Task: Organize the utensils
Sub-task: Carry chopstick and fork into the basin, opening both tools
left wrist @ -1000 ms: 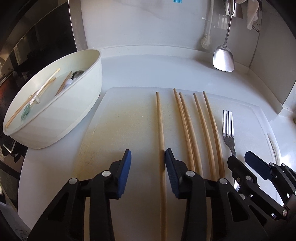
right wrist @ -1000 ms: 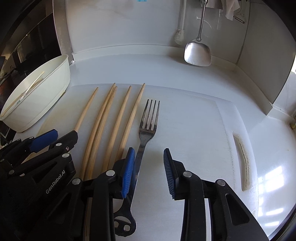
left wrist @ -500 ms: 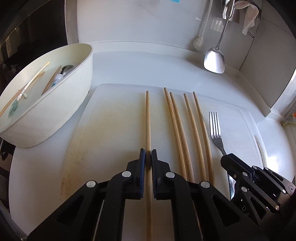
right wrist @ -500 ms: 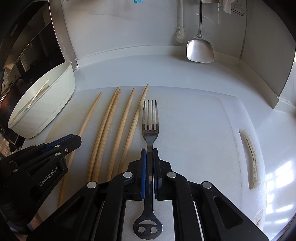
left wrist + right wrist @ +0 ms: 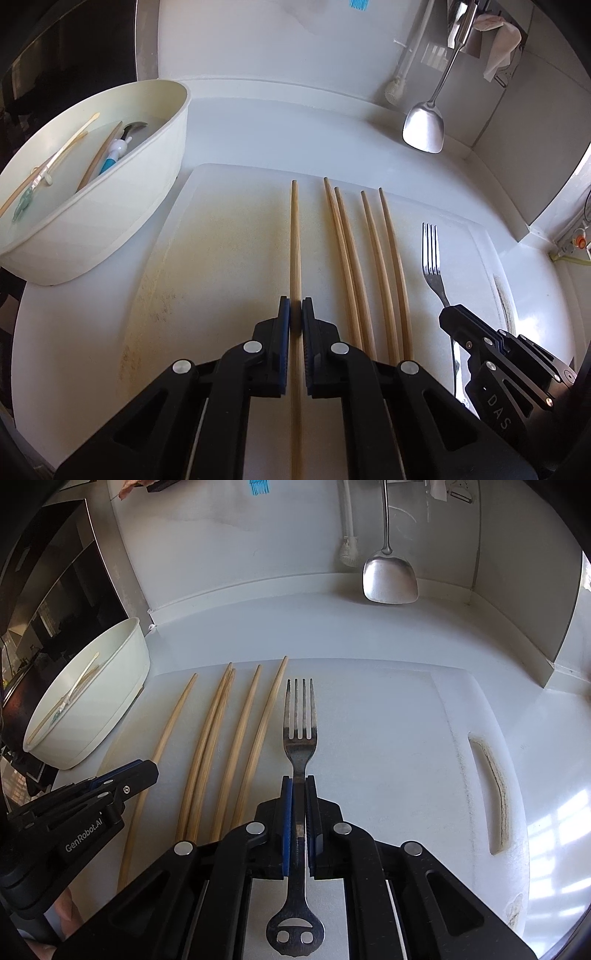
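My left gripper (image 5: 295, 314) is shut on a single wooden chopstick (image 5: 294, 236) that points away over the white cutting board (image 5: 221, 229). Several more chopsticks (image 5: 369, 266) lie side by side to its right. My right gripper (image 5: 300, 786) is shut on the handle of a metal fork (image 5: 300, 720), tines pointing away, beside the chopsticks (image 5: 229, 738). The fork (image 5: 432, 254) and the right gripper (image 5: 491, 354) also show at the right of the left wrist view. The left gripper (image 5: 122, 779) shows at the left of the right wrist view.
A cream oval bowl (image 5: 122, 206) with several utensils inside stands left of the board; it also shows in the right wrist view (image 5: 107, 709). A steel spatula (image 5: 424, 125) hangs on the back wall by a brush. The board has a handle slot (image 5: 491, 794) at its right.
Both grippers went from open to shut: the left closed on the lone chopstick, the right on the fork handle. Both views have risen slightly, and the fork now points straight away.
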`<state>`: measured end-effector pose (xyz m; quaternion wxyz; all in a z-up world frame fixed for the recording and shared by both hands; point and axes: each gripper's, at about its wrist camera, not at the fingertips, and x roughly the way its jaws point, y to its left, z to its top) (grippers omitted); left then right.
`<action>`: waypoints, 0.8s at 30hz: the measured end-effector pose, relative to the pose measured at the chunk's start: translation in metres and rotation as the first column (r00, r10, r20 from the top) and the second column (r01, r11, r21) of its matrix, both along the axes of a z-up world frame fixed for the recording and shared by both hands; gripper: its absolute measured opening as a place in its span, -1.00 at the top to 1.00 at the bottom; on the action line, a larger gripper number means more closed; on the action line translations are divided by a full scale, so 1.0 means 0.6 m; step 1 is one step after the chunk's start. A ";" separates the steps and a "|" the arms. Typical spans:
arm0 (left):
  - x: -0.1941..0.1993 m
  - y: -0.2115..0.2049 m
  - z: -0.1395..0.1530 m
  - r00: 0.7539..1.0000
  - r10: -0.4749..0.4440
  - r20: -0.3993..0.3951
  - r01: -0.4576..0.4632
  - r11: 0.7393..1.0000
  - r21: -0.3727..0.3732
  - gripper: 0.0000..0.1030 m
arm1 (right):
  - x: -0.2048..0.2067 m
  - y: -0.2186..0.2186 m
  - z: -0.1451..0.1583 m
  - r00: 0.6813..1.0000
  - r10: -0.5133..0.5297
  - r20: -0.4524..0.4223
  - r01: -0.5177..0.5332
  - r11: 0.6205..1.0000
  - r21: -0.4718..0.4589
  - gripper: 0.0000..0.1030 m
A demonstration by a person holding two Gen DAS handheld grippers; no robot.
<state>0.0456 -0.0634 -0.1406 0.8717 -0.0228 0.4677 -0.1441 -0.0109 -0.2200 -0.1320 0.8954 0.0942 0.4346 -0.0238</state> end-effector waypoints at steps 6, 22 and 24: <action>-0.002 0.008 0.018 1.000 0.002 -0.002 -0.002 1.000 0.002 0.86 | -0.004 -0.003 0.016 1.000 0.011 -0.001 -0.011 1.000 0.008 0.87; -0.006 0.055 0.148 0.992 0.091 0.084 -0.092 0.996 0.009 0.86 | -0.003 0.018 0.128 0.993 0.090 0.076 -0.092 0.996 0.019 0.87; -0.002 0.071 0.169 0.988 0.114 0.101 -0.115 0.993 0.007 0.86 | 0.008 0.032 0.148 0.989 0.111 0.093 -0.113 0.993 0.019 0.87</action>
